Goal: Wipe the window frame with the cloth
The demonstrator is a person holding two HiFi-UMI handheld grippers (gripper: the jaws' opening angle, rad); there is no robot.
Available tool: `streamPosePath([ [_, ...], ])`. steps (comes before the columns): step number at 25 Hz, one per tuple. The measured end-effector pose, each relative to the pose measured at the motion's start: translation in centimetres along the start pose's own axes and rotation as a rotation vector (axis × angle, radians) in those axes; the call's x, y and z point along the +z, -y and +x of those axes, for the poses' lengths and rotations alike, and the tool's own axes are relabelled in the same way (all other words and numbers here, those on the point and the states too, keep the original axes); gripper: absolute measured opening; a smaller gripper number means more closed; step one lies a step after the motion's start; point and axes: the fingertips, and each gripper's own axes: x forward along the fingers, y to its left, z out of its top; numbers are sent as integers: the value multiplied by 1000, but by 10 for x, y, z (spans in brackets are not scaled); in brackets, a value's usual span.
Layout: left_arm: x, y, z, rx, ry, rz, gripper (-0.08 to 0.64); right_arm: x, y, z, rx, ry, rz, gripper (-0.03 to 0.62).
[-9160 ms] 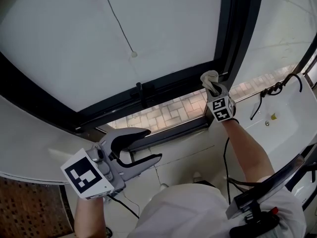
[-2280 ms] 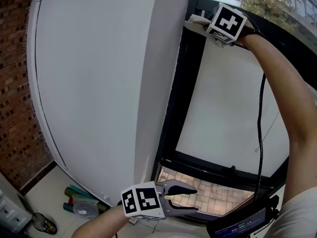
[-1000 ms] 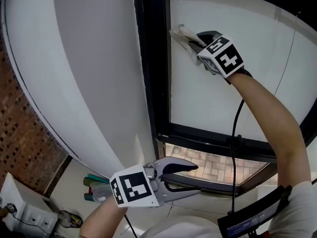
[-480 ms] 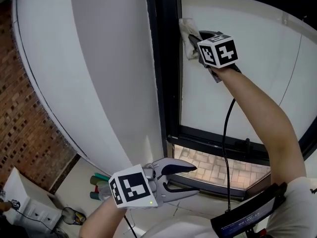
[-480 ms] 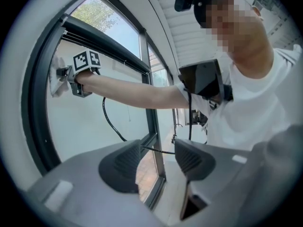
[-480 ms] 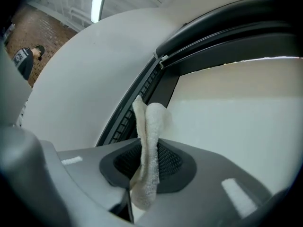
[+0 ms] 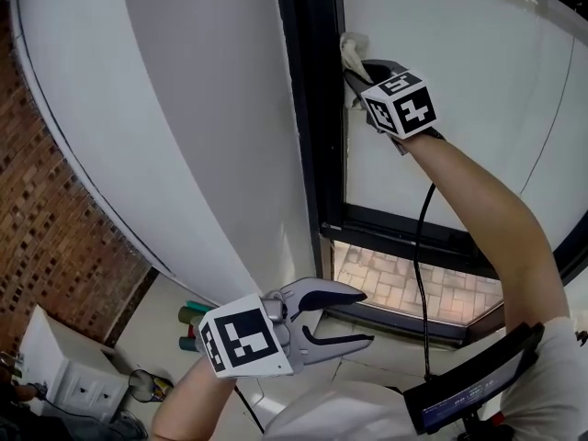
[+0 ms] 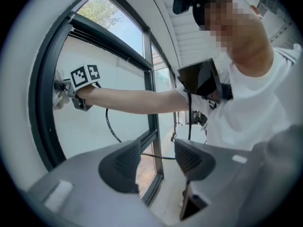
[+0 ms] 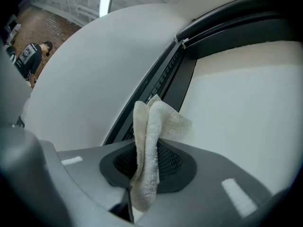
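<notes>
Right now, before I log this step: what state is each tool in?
Left tool: open, holding nothing.
Right tool: closed on the cloth.

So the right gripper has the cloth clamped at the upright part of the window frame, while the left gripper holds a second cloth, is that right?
Not quite: the left gripper holds nothing; the left gripper view shows its jaws apart and empty. The right gripper does have the cloth clamped at the upright part of the window frame.
</notes>
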Motion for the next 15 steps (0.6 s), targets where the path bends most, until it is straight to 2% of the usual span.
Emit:
streamPosePath([
  [5,-2,0,-2,0,21,1,244,-40,-22,2,25,-35,18,72],
  [15,-11,3,1,-14,11,-41,244,-151,-76,-2,105,-159,50,72],
])
